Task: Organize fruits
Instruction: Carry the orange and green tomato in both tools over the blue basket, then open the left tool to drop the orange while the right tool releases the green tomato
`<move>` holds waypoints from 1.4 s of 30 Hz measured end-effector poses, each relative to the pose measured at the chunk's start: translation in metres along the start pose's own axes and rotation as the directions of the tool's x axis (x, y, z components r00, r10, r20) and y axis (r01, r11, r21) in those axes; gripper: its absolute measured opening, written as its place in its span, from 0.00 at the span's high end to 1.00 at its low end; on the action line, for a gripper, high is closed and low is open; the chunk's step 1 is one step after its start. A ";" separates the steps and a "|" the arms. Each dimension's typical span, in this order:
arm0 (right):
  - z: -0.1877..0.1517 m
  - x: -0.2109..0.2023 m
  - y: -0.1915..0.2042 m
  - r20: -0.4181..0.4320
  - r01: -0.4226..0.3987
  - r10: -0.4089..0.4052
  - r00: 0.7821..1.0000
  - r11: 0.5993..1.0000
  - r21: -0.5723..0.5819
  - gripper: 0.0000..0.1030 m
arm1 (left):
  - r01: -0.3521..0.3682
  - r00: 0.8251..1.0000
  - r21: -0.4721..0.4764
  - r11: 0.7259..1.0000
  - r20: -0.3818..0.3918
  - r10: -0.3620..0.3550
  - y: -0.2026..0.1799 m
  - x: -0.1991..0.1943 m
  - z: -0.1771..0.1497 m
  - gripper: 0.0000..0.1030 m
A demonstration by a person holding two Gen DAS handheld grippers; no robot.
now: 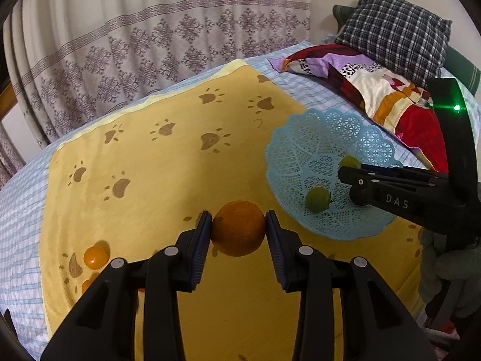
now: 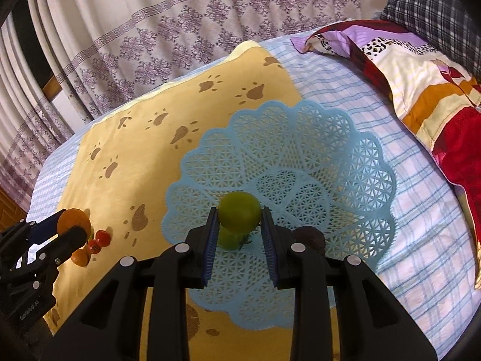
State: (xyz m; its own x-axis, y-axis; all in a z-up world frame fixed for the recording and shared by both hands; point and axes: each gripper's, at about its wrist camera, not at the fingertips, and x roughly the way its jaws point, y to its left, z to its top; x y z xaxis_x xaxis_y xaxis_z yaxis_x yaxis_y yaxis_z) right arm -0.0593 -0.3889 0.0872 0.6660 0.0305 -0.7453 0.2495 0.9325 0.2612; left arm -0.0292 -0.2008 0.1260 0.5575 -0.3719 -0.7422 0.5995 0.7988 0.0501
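Note:
My left gripper (image 1: 239,225) is shut on a large orange (image 1: 239,228) and holds it above the yellow paw-print towel (image 1: 168,168). My right gripper (image 2: 239,224) is shut on a green fruit (image 2: 239,216) over the light blue lattice basket (image 2: 300,156). A second green fruit (image 2: 227,240) lies in the basket under it, and a dark brown fruit (image 2: 312,237) sits beside the right finger. In the left wrist view the basket (image 1: 315,138) holds a green fruit (image 1: 317,199), with the right gripper (image 1: 350,177) over it. Small orange fruits (image 1: 95,257) lie on the towel at the left.
The towel lies on a blue checked bedsheet (image 2: 345,78). A patchwork pillow (image 2: 421,69) and a plaid pillow (image 1: 393,33) lie at the right. A patterned curtain (image 1: 135,39) hangs behind the bed. Small red fruits (image 2: 100,239) sit near the left gripper (image 2: 67,225).

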 end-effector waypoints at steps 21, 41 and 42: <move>0.004 0.003 -0.025 0.025 0.093 -0.094 0.995 0.995 0.035 0.72 | 0.055 0.998 0.060 0.997 -0.027 -0.053 -0.037 0.041 0.026 0.64; 0.009 0.003 -0.041 0.032 0.120 -0.124 0.992 0.987 0.108 0.61 | 0.184 0.980 -0.076 0.980 -0.057 -0.188 -0.038 0.077 0.045 0.37; 0.009 0.002 -0.040 0.042 0.124 -0.130 0.991 0.986 0.107 0.56 | 0.181 0.981 -0.081 0.980 -0.060 -0.186 -0.036 0.078 0.046 0.37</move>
State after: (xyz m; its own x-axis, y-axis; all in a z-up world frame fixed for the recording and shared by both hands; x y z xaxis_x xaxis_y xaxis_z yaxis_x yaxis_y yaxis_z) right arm -0.0618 -0.4296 0.0812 0.6572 -0.1058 -0.7462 0.4043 0.8851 0.2306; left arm 0.0185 -0.2803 0.0971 0.4013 -0.4848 -0.7771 0.6421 0.7539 -0.1388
